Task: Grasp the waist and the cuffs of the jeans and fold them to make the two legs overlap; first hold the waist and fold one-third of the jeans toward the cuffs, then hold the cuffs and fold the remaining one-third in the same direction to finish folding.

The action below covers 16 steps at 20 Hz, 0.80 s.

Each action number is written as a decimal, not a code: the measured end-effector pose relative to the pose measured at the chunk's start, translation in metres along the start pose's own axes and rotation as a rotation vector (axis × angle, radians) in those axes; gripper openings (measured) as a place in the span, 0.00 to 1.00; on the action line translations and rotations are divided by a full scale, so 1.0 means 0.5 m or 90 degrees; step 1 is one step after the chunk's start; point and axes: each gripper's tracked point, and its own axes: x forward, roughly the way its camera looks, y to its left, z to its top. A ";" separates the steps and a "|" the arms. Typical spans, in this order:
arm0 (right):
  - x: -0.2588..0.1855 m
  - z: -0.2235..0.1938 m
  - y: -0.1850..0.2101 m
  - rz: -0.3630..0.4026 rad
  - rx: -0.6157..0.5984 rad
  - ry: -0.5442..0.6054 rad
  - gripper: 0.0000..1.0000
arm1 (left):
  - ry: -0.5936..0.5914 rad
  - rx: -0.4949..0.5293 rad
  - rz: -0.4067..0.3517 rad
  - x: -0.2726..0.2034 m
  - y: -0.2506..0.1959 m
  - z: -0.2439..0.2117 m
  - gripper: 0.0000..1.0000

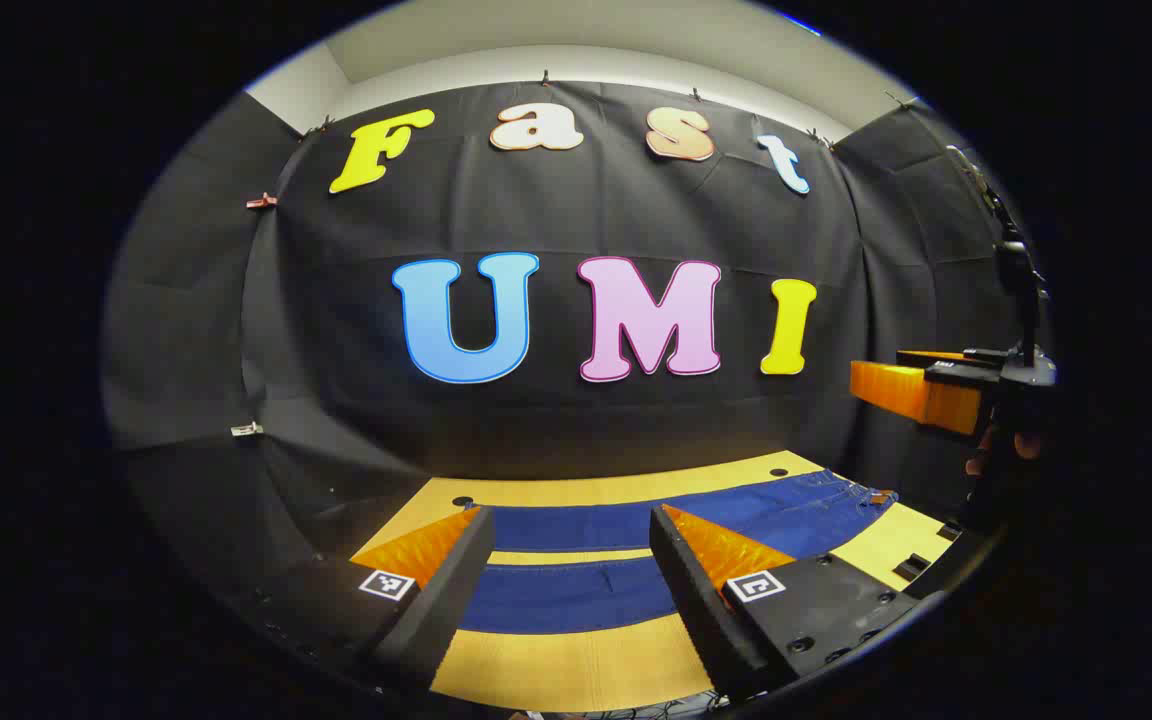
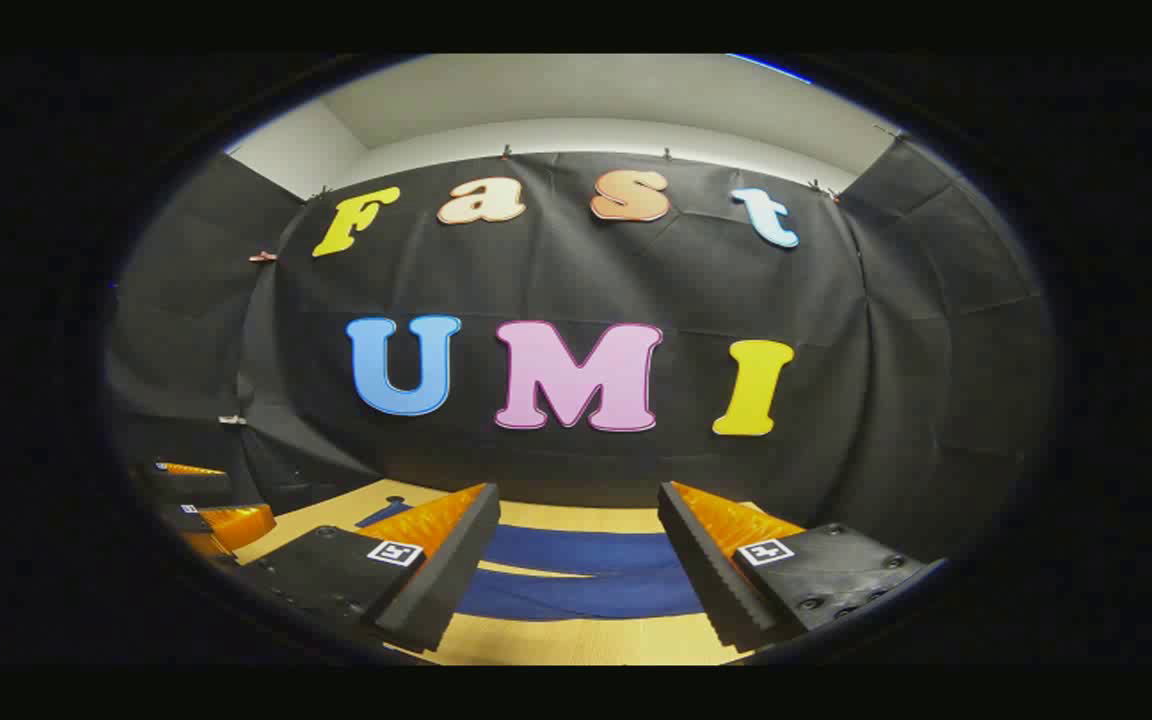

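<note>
Jeans [image 1: 576, 560] flat on table [image 1: 556, 665] — beneath both parted tools [image 1: 570, 540]

Jeans [image 1: 576, 560]: legs partly hidden behind the left gripper's fingers [image 1: 451, 580]; near edge of the waist end cut off at right.
Right gripper [image 1: 921, 392], seen from the left gripper view: body cut off at the right edge, holding hand [image 1: 1001, 455] dark, barely legible.
Table [image 2: 576, 640]: near edge cut off.

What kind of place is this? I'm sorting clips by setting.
Likely a recording booth, not a home: black cloth walls, a bare wooden table, and jeans laid flat for folding.
</note>
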 end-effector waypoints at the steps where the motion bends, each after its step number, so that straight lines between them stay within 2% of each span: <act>1: 0.002 -0.002 0.004 0.006 -0.008 0.005 1.00 | 0.001 -0.003 0.001 0.000 0.000 0.002 0.97; 7: 0.023 -0.001 0.013 0.020 0.001 0.005 0.98 | 0.016 -0.025 0.021 0.011 0.026 -0.022 0.98; 8: 0.027 0.000 0.007 0.021 0.000 0.003 0.98 | 0.017 -0.028 0.025 0.017 0.030 -0.023 0.93; 9: 0.030 0.003 0.000 0.019 -0.002 -0.002 0.98 | 0.015 -0.030 0.025 0.023 0.032 -0.021 0.98; 14: 0.046 -0.011 -0.043 0.013 -0.009 0.002 0.95 | 0.012 -0.057 0.046 0.070 0.049 -0.009 0.97; 16: 0.059 -0.013 -0.053 0.010 0.007 0.007 0.98 | 0.004 -0.065 0.054 0.080 0.045 0.006 0.98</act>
